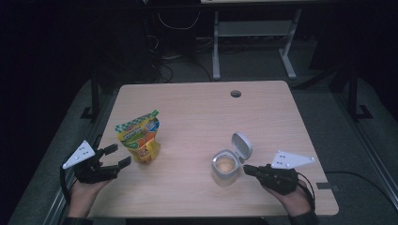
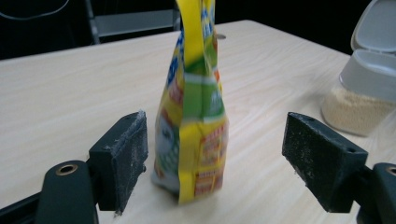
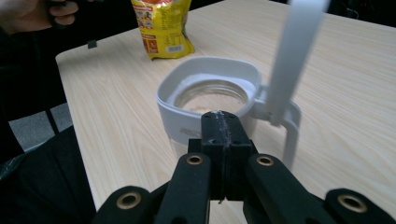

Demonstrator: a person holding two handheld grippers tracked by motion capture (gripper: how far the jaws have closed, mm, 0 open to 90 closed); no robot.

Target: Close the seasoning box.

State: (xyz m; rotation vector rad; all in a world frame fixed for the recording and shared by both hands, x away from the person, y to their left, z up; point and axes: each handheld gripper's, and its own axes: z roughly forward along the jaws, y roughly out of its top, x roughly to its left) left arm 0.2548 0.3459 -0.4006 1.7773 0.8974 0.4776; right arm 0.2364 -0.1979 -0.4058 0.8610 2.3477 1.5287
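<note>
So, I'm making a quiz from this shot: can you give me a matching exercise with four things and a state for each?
Things:
1. snack pouch
2. jar lid
3. left tongs
4. right tongs

States:
A. shut, tips beside the jar
B. flipped up on its hinge
C. open, nothing gripped
D. standing upright on the table

Pairs: 1-D, 2-B, 3-C, 4-A

Each black claw carries a grey three-cornered plate, brass-ringed pivot holes and scuffed pads.
</note>
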